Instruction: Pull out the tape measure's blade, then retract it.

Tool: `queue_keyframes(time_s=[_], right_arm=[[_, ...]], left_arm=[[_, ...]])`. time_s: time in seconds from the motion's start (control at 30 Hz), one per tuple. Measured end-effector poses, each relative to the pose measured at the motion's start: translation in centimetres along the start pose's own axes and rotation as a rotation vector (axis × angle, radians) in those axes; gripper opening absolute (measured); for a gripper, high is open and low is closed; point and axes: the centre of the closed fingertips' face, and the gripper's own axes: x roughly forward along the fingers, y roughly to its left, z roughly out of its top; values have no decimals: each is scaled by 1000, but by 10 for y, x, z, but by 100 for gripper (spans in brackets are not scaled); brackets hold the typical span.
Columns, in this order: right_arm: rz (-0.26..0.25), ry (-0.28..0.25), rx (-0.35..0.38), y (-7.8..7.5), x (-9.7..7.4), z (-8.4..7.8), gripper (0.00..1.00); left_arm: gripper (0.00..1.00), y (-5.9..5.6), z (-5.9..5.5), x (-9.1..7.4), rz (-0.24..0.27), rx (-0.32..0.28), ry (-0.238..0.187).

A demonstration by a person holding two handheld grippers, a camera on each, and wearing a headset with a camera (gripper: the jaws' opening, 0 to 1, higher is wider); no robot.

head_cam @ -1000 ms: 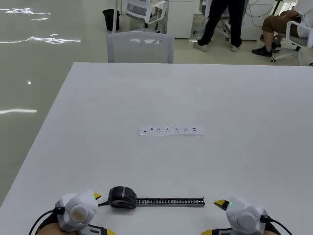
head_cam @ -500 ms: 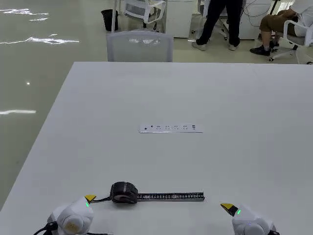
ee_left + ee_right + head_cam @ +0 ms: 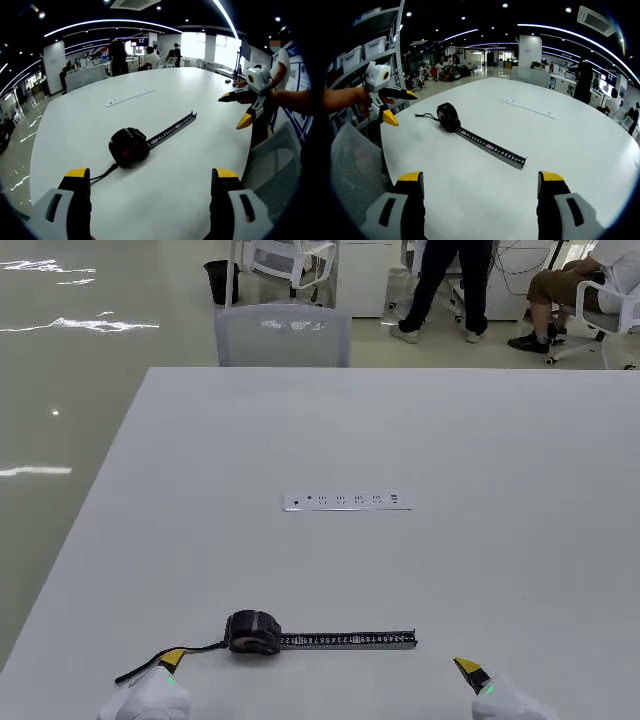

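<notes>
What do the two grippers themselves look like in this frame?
They match. The left gripper and the right gripper each have a rounded white shell and two jaws that are white outside, black on the inner side and capped with yellow tips. In the head view a small green light glows on each shell just behind the jaws.

Rig appearance: the left gripper (image 3: 151, 173) has white moulded plastic jaw shells, black inner faces, yellow tip caps and a dark oblong slot on each shell. The right gripper (image 3: 480, 176) has the same build and colours. In the head view, a small green light (image 3: 170, 678) sits on each rounded white housing.
</notes>
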Motion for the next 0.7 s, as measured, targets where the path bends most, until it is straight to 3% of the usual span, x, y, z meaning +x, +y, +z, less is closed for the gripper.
queue_keyframes(time_s=[0.27, 0.4, 0.7], right_arm=[[3, -8, -9, 9, -3, 5, 100], [5, -5, -4, 13, -4, 6, 100], [3, -4, -26, 18, -7, 3, 100]], left_arm=[[99, 0, 6, -8, 42, -22, -31], [99, 1, 2, -7, 42, -29, -33], [99, -9, 5, -9, 17, -31, -31]])
